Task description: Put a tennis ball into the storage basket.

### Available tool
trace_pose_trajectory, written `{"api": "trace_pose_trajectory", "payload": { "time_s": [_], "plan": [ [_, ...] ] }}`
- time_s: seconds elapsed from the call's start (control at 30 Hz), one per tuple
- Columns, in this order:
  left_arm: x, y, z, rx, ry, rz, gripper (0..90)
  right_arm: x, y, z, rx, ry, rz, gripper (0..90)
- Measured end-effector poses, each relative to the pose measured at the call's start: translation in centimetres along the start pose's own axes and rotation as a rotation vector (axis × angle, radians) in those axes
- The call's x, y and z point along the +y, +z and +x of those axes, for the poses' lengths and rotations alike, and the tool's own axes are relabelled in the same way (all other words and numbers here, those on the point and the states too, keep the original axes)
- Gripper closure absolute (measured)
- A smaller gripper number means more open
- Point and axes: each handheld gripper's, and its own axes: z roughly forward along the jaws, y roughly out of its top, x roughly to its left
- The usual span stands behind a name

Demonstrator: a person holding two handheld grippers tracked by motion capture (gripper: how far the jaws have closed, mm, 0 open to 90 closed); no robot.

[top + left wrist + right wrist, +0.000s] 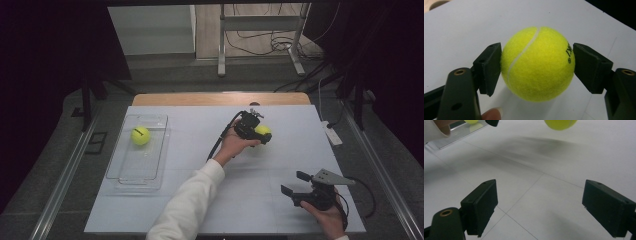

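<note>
Tennis ball (537, 63) on the white surface (270, 200), well right of the clear tray (162, 150), left gripper (536, 65) jaws pressed against its two sides, right gripper (546, 210) jaws spread wide over bare surface nearer the person, second ball (140, 135) inside the tray

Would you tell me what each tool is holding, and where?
The left tool clamps a tennis ball across its middle; the right tool holds nothing.
</note>
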Motion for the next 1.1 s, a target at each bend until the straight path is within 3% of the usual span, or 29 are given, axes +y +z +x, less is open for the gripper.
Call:
{"api": "trace_pose_trajectory", "payload": {
  "time_s": [0.4,1.1],
  "plan": [
    [-0.4,-1.7,-0.4,-0.006,0.014,-0.033,27.9,0.0,0.0,0.0,-0.003,-0.002,0.002,13.3],
    [-1.6,-3.9,-0.2,-0.013,-0.008,-0.084,27.9,0.0,0.1,0.0,-0.006,-0.007,0.008,13.3]
  ]
}}
